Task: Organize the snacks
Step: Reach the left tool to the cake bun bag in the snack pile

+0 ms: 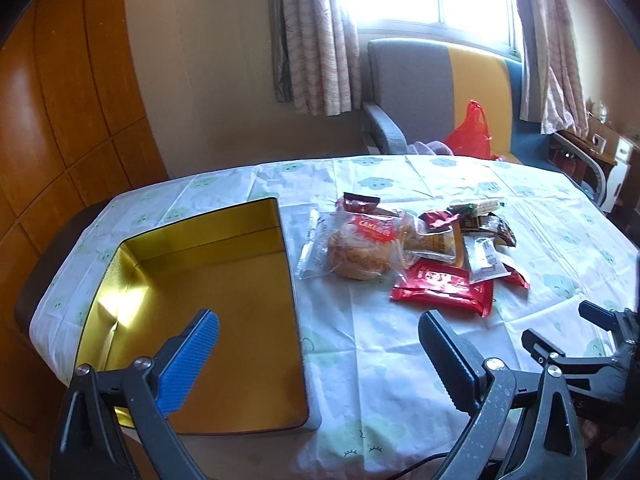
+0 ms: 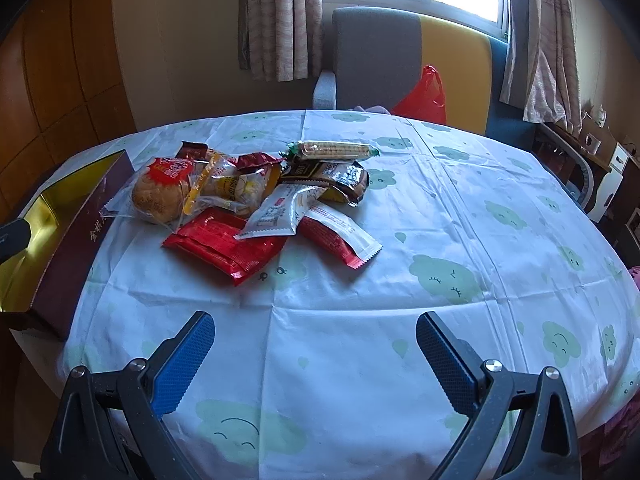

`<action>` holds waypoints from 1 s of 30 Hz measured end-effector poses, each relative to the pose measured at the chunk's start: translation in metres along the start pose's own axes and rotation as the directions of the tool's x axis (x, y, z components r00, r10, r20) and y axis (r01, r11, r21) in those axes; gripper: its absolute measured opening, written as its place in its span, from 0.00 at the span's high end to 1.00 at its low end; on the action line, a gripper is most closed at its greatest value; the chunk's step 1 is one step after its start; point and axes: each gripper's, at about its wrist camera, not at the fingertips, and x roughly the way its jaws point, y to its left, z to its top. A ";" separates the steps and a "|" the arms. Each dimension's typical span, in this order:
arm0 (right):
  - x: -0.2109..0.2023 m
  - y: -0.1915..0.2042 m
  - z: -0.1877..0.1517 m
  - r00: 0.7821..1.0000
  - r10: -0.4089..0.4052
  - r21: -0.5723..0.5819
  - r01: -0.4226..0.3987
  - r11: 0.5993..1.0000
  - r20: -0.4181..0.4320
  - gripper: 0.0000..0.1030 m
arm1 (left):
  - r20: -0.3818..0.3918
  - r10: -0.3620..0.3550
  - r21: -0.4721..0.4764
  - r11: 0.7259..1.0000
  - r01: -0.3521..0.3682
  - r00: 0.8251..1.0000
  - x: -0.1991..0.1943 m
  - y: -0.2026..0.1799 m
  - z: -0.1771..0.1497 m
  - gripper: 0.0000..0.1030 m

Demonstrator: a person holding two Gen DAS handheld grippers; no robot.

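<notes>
A heap of wrapped snacks lies mid-table: a bagged bun (image 1: 356,248) (image 2: 160,194), a flat red packet (image 1: 442,286) (image 2: 224,244), a white sachet (image 2: 280,212), a dark packet (image 2: 332,180) and a long wafer pack (image 2: 334,150). To the left of the heap sits an empty tin (image 1: 208,340) (image 2: 68,240), gold inside and maroon outside. My left gripper (image 1: 320,328) hangs open over the tin's right rim, with nothing between its fingers. My right gripper (image 2: 316,330) is open above bare cloth in front of the heap. In the left wrist view the right gripper (image 1: 560,328) shows at the right edge.
A white tablecloth (image 2: 440,240) with green cloud prints covers the table. Behind the far edge stands a grey, yellow and blue chair (image 2: 400,60) with a red plastic bag (image 2: 424,96) on it. Curtains and a bright window are at the back, and a wooden wall is on the left.
</notes>
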 end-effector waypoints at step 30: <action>0.031 -0.017 -0.026 0.991 0.034 0.013 -0.033 0.999 -0.129 0.00 | -0.154 -0.139 0.676 0.707 0.207 0.978 0.080 -0.049 0.056 0.07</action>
